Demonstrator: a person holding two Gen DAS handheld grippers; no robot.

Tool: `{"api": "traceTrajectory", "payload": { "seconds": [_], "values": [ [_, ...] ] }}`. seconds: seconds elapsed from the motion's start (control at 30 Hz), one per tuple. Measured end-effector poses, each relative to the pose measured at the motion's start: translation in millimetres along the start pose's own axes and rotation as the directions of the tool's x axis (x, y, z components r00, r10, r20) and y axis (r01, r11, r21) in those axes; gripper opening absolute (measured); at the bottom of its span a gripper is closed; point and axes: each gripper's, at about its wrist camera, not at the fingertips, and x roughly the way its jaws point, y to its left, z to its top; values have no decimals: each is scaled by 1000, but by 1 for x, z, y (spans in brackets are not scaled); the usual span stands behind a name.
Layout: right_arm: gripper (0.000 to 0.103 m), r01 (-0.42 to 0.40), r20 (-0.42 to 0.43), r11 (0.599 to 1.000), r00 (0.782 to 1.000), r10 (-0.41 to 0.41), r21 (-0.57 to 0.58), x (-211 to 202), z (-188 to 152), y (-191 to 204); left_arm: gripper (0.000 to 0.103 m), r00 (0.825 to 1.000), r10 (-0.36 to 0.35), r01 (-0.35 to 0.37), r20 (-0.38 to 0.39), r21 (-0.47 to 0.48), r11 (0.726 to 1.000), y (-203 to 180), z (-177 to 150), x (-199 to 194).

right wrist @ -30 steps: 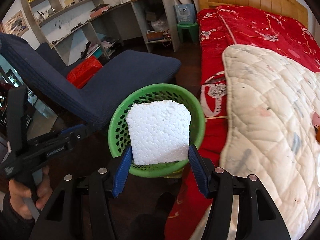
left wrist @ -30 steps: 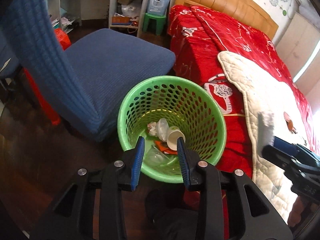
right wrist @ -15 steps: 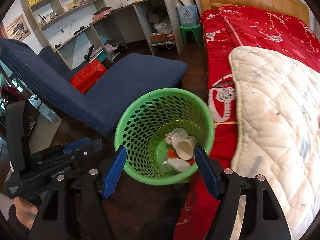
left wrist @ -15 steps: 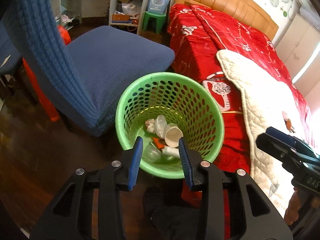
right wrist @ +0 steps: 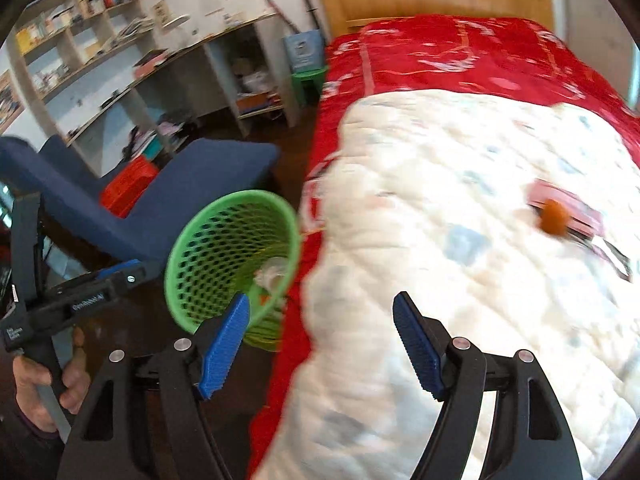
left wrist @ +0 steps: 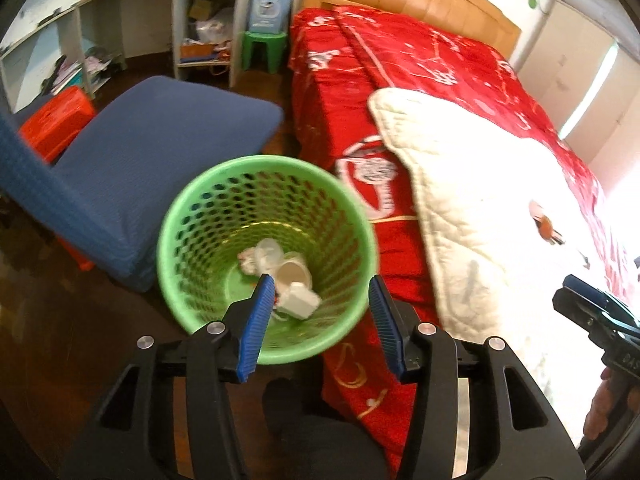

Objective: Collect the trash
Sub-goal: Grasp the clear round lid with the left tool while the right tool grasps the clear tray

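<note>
A green perforated trash basket (left wrist: 188, 236) stands on the dark floor between a blue chair and the bed. It holds paper cups (left wrist: 294, 274), a white foam piece (left wrist: 300, 300) and crumpled scraps. My left gripper (left wrist: 322, 320) is open and empty over the basket's near rim. My right gripper (right wrist: 322, 344) is open and empty, over the edge of the white quilt (right wrist: 460, 240). The basket (right wrist: 200, 248) is to its left. An orange scrap (right wrist: 554, 218) and a pink item (right wrist: 568, 208) lie on the quilt, also visible in the left wrist view (left wrist: 544, 224).
A blue chair (left wrist: 152, 140) stands left of the basket, with a red crate (left wrist: 56, 120) behind it. The red bed cover (left wrist: 400, 80) hangs beside the basket. A desk with shelves (right wrist: 140, 72) and a green stool (left wrist: 266, 50) are at the back.
The right gripper let go of the white foam piece, which now lies in the basket. The right gripper then swung right toward the quilt. The left gripper opened wider and shifted right.
</note>
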Motion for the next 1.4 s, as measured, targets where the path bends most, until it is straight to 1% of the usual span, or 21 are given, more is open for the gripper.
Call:
{"api": "traceTrajectory", "payload": {
  "seconds": [0.27,0.47,0.63,0.73,0.93,1.03,1.1,1.13,1.23,1.3,1.4],
  "values": [
    [71,113,36,986,992,-118,122,-49,-23,-84,49,998,-58,60,-24,89,994,-61,1,10],
    [72,171,48,965,982,-184,201,-76,-34,-142,49,992,-113,120,-53,157,980,-113,-2,17],
    [72,203,47,951,975,-219,232,-91,-43,-173,49,984,-162,174,-72,228,958,-164,-1,22],
    [72,224,48,944,969,-242,240,-98,-49,-189,49,981,-178,193,-80,275,942,-191,-2,24],
    [71,262,20,922,960,-279,287,-103,-62,-232,49,968,-224,249,-112,321,914,-232,-1,33],
    [69,265,10,914,960,-281,307,-104,-64,-251,49,961,-242,273,-133,339,900,-251,-2,41],
    [67,242,10,914,966,-260,326,-102,-65,-261,48,956,-255,291,-146,353,889,-265,-1,47],
    [66,234,11,914,968,-251,333,-101,-65,-264,47,953,-264,301,-152,355,885,-270,-1,50],
    [64,212,10,915,973,-230,344,-96,-62,-272,46,941,-287,335,-180,358,872,-287,0,62],
    [64,209,12,916,974,-227,343,-93,-60,-275,45,931,-305,360,-201,365,859,-301,0,71],
    [64,209,9,918,974,-225,337,-89,-59,-278,44,920,-317,384,-230,370,846,-316,0,85]
  ]
}}
